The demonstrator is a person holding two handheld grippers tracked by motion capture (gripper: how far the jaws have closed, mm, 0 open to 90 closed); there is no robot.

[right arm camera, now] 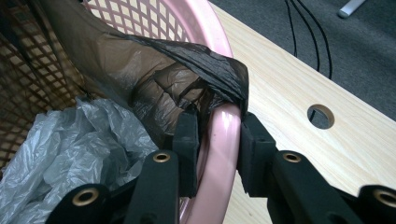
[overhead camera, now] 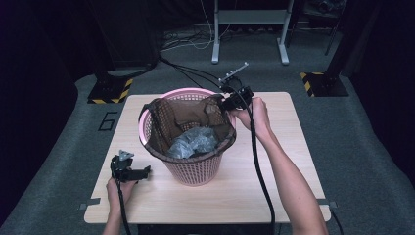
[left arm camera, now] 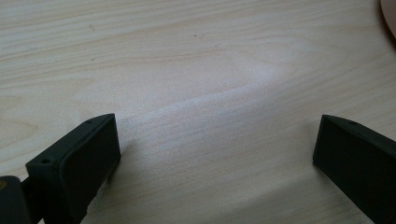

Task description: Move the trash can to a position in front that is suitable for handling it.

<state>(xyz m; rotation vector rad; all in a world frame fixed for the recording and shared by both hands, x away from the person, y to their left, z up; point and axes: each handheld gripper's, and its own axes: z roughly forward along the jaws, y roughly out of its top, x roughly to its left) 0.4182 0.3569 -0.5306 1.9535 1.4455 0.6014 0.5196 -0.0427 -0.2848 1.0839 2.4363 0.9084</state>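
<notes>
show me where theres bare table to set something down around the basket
Bare table lies right of the pink basket, crossed by the right forearm. The near strip before the basket is free too. It is crowded at the basket's left, where the left gripper rests.

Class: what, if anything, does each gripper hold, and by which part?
The right gripper clamps the pink basket by its rim, bag edge pinched there. The left gripper holds nothing.

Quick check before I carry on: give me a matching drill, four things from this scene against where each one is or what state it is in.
Things:
1. left gripper
2. right gripper
3. brown bin liner
4. crumpled grey plastic

States:
A. lies at the bottom of the pink basket
B. jaws astride the basket rim
C. open above bare table
D. drapes over the rim, lining the basket

Pairs: 1-C, 2-B, 3-D, 4-A
</notes>
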